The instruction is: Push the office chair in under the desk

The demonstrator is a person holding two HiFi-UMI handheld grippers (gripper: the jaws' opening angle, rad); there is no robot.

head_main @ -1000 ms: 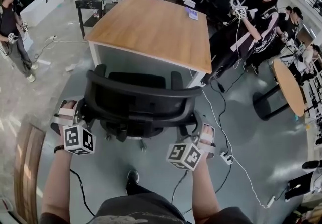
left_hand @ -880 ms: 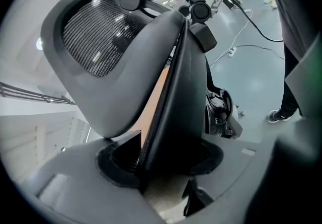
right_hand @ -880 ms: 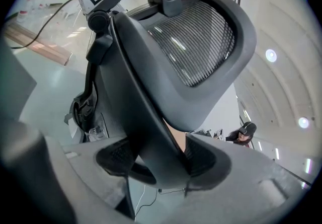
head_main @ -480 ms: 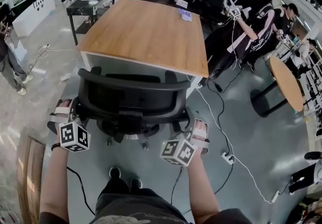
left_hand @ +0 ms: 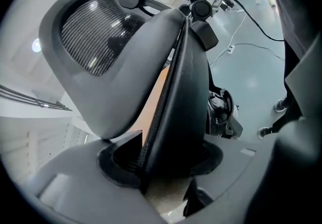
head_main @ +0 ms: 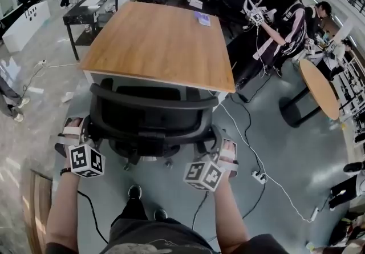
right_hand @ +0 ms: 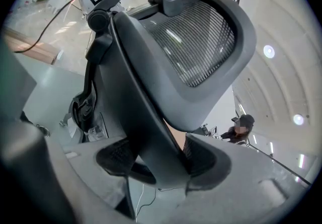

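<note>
Here, arms outstretched — left gripper (head_main: 90, 132) and right gripper (head_main: 215, 140) clamp the office chair (head_main: 151, 115).

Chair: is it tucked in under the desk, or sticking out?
Sticking out. The chair has its back and wheels on the near side of the desk edge; only the seat's front reaches that edge.

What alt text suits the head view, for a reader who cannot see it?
From above, the left gripper and right gripper clamp opposite sides of the backrest of a black mesh-backed office chair, which stands close to the near edge of a rectangular wooden-topped desk. Other people stand beyond the desk.
</note>
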